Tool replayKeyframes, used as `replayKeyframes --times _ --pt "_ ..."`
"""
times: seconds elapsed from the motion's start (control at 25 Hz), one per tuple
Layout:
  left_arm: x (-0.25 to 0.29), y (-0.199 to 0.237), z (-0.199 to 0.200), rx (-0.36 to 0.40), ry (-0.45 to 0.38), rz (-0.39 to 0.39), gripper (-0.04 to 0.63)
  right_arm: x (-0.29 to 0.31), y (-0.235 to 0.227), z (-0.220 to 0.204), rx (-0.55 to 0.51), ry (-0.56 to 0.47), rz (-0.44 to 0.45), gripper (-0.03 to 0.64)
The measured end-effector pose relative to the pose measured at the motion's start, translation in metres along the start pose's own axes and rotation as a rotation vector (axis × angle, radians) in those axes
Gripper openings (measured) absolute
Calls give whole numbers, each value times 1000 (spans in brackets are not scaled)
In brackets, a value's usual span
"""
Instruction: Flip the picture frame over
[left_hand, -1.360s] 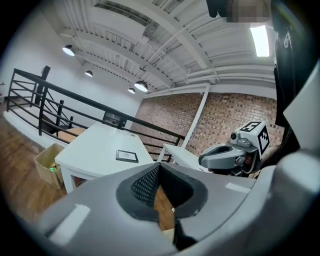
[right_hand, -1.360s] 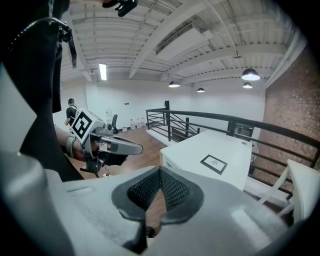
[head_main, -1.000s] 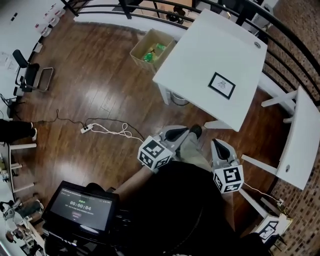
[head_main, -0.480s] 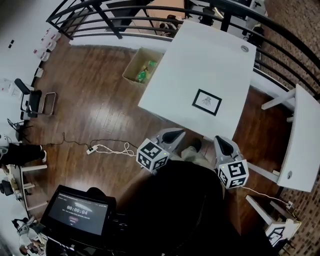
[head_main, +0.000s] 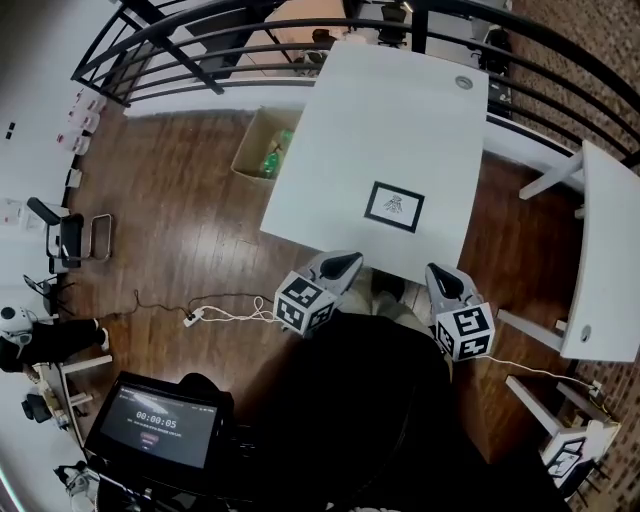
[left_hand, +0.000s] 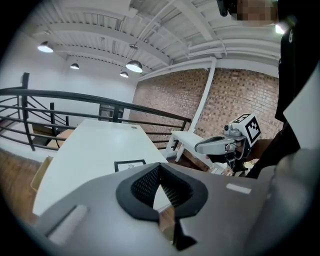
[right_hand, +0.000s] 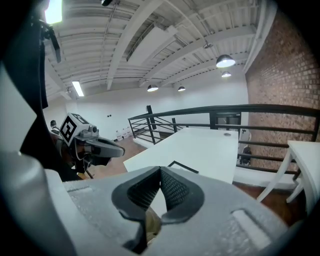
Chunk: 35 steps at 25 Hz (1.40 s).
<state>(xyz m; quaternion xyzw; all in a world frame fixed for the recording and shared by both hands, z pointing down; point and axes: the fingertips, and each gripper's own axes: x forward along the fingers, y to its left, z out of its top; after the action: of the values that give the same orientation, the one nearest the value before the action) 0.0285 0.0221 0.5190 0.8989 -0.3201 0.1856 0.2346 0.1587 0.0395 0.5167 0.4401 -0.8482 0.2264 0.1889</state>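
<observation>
My left tool (left_hand: 160, 170) has its jaws pressed together, with nothing between them. From them, the picture frame (left_hand: 129, 165) lies flat on the white table (left_hand: 92, 145) at 11 o'clock. My right tool (left_hand: 199, 146) is at 2 o'clock.

Ahead of both jaws is a black-edged picture frame (head_main: 394, 207) with a white face and small dark print, on a plain white table (head_main: 400, 110), while the grey left gripper (head_main: 347, 262) and right gripper (head_main: 441, 273) have black cross-hatched pads (left_hand: 145, 184) and black-and-white marker cubes, above brown wood floor (head_main: 190, 220).

The dark screen (head_main: 152, 427) at lower left reads 00:00:05; nothing else is legible.
</observation>
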Motion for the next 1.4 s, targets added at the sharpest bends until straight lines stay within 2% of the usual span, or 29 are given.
replayKeyframes --times 0.52,0.6,0.72,0.8,0.96,1.4 --pt "50 59 -22 -9 167 -5 15 54 -28 -20 32 160 2 -8" --pt "60 70 -29 -11 201 -12 15 66 -30 -26 37 199 15 28" --pt "72 86 -38 0 251 -26 15 83 -33 -35 43 252 27 32" --pt "81 94 -43 7 281 -39 52 92 -36 -39 52 278 25 40" --pt "97 102 -53 11 331 -68 75 103 -46 -54 72 337 9 45" --pt "130 127 -86 37 510 -131 144 136 -63 -97 141 494 -3 109"
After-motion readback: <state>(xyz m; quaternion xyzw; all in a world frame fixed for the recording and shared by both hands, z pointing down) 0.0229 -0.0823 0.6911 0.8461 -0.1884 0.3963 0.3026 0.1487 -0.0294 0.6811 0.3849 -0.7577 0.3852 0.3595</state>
